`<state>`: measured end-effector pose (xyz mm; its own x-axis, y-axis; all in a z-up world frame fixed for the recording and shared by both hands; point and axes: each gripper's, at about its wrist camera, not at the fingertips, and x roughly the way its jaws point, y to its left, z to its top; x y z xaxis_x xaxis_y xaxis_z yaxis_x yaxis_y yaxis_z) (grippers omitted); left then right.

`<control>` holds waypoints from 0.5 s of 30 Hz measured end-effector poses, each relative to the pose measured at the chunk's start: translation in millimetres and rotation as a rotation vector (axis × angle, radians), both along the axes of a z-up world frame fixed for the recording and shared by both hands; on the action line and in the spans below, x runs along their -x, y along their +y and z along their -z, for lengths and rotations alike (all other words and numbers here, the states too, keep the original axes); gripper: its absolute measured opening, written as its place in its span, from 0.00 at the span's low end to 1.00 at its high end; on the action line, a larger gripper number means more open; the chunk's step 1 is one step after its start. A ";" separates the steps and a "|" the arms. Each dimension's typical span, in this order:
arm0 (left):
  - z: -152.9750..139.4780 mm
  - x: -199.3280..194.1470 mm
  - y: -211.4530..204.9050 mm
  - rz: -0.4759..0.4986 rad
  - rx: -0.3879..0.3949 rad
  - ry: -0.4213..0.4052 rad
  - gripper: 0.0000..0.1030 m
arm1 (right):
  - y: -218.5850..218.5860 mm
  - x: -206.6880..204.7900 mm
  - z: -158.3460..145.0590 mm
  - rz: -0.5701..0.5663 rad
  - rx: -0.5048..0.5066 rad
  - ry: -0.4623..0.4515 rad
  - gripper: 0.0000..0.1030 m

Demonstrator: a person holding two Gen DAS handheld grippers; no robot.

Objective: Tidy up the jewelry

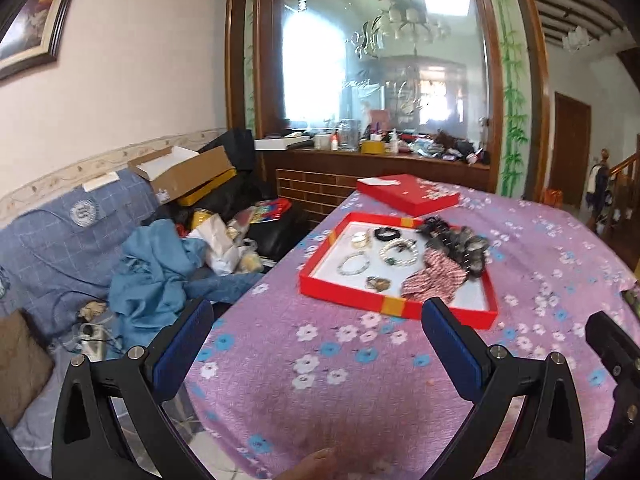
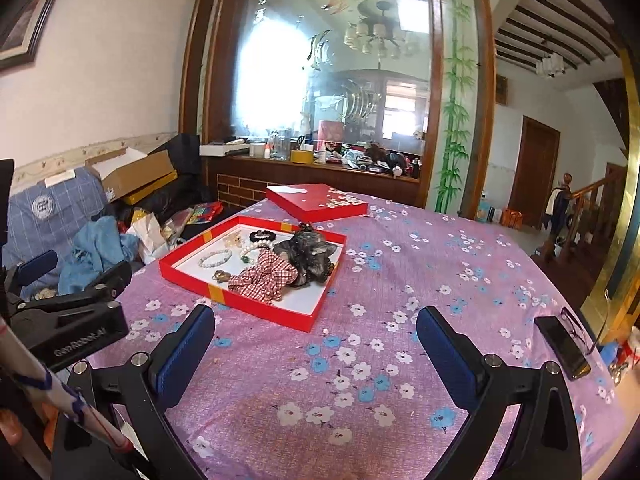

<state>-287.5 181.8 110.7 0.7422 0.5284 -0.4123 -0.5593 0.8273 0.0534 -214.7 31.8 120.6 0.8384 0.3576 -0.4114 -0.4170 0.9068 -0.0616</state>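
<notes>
I've got left gripper (image 1: 316,324) and right gripper (image 2: 314,330) both wide open, empty, hovering short of the red tray (image 2: 192,276).

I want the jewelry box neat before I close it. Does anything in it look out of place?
Yes. The plaid scrunchie and dark scrunchie are heaped on the right of the red tray, crowding the pearl bracelet. The lid lies apart behind it.

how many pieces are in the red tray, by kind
In the red tray:
Bead bracelets: 3 (white, pearl, black)
Fabric scrunchies: 2 (red check, dark grey)
Small gold-toned pieces: 2 ()
Total: 7, as far as the views show
</notes>
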 end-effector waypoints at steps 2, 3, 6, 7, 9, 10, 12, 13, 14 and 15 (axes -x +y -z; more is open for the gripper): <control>3.1 -2.5 -0.4 -0.013 -0.019 0.027 1.00 | 4.1 -1.6 1.7 -0.002 0.014 0.006 0.99; 4.7 -3.5 0.0 -0.010 -0.019 0.038 1.00 | 5.4 -2.1 2.5 -0.003 0.018 0.010 0.99; 9.2 -5.9 4.4 -0.002 0.008 0.048 1.00 | 7.7 -3.3 5.1 -0.003 0.029 0.022 0.99; 9.6 -6.3 5.7 0.002 0.013 0.046 1.00 | 8.4 -3.4 5.8 -0.003 0.032 0.024 1.00; 11.6 -4.4 8.3 -0.008 0.024 0.037 1.00 | 9.6 -1.5 6.2 -0.004 0.036 0.026 1.00; 12.8 -3.6 9.4 -0.019 0.024 0.036 1.00 | 10.4 -1.1 6.5 -0.005 0.038 0.026 1.00; 14.4 -4.2 9.8 -0.033 0.011 0.042 1.00 | 12.0 -0.7 7.4 -0.010 0.043 0.028 1.00; 16.1 -4.3 9.1 -0.037 0.001 0.048 1.00 | 13.1 -0.9 7.9 -0.012 0.048 0.030 1.00; 17.0 -5.2 8.8 -0.040 -0.003 0.053 1.00 | 13.8 -0.9 8.2 -0.012 0.051 0.032 1.00; 18.4 -6.2 9.0 -0.043 -0.004 0.059 1.00 | 14.8 -0.9 8.5 -0.013 0.055 0.034 1.00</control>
<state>-281.2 190.8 92.3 0.6932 0.5610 -0.4525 -0.5902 0.8022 0.0902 -213.8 46.6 112.1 0.8191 0.3445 -0.4586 -0.4316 0.8968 -0.0972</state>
